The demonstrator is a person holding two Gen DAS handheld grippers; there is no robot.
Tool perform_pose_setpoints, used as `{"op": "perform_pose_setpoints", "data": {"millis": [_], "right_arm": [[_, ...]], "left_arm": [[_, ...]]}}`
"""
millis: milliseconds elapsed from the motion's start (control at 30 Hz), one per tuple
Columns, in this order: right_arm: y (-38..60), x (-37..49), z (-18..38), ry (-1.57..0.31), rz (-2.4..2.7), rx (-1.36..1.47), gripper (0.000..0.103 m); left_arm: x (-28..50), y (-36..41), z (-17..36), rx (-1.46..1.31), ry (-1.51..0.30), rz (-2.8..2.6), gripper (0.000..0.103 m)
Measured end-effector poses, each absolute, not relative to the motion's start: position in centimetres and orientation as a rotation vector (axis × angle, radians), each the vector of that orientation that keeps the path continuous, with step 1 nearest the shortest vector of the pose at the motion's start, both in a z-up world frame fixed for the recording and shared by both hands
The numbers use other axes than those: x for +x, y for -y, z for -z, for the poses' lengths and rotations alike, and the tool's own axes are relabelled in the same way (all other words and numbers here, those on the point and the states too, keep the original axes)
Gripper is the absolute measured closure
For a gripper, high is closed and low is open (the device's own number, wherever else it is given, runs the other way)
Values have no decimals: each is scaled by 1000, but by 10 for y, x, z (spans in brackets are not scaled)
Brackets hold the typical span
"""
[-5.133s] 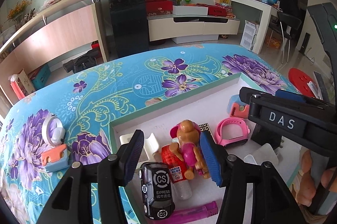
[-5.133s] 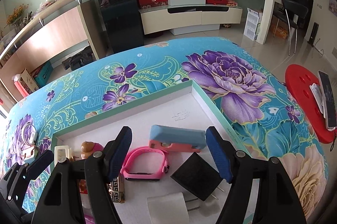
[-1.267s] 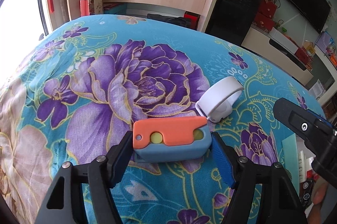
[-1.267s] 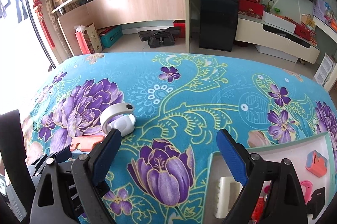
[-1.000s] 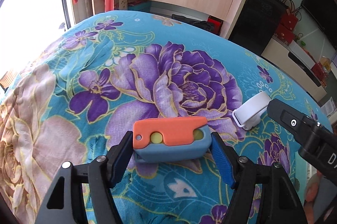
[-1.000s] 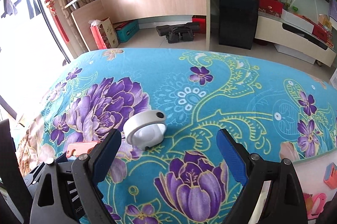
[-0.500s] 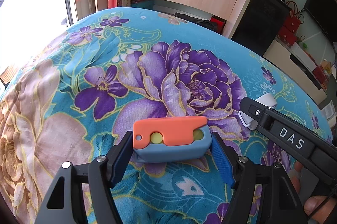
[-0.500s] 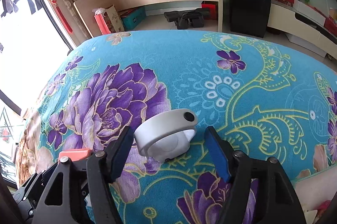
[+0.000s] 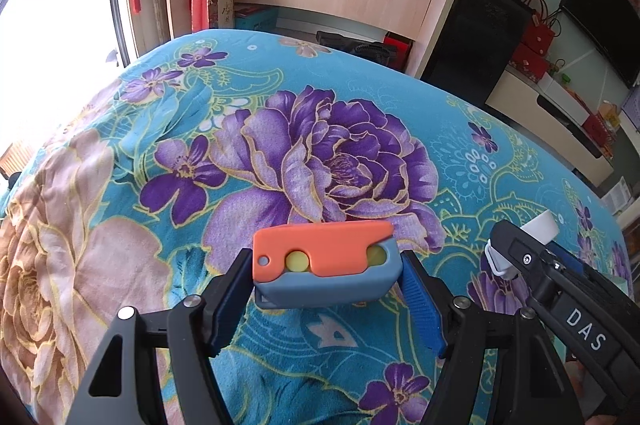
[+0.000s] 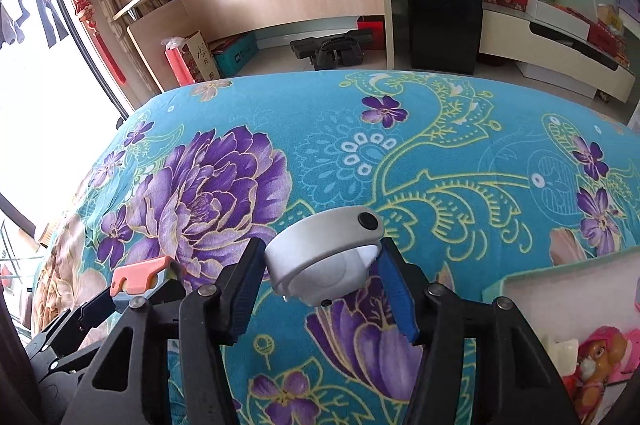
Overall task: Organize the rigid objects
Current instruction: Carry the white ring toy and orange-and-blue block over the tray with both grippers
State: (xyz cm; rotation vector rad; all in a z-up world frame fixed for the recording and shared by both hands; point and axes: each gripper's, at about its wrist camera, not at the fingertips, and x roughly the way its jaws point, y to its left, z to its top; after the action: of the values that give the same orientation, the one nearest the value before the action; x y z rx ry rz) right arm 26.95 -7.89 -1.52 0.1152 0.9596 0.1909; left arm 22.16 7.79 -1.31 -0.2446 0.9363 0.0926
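- White smartwatch (image 10: 324,265): it sits between the blue pads (image 10: 394,295) of the right gripper (image 10: 320,289), whose jaws are closing; the pads look to touch its sides, over the floral cloth (image 10: 400,165).
- To grip well, I judge the pads should bear squarely on the watch body, not the curved band, before lifting.
- Its band loop arches up and away, clasp stud at the far right; its long axis runs left to right between the jaws.
- Orange-and-blue toy knife (image 9: 324,275): the left gripper (image 9: 326,299) pinches it at both ends, long axis left to right, orange face up.
- The white tray (image 10: 560,273), near right, already holds a toy pup (image 10: 600,353).
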Motion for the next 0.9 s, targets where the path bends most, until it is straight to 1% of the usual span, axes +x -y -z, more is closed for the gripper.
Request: {"op": "perform_pose_setpoints", "data": {"millis": [533,900], "right_arm": [[161,179,-29,-863,-24,187,44],[231,116,-27,-877,151,196,44]], "left_arm": [[188,-12,-22,-77,-862,30,29],[149,59,-45,33,-797,236,29]]}}
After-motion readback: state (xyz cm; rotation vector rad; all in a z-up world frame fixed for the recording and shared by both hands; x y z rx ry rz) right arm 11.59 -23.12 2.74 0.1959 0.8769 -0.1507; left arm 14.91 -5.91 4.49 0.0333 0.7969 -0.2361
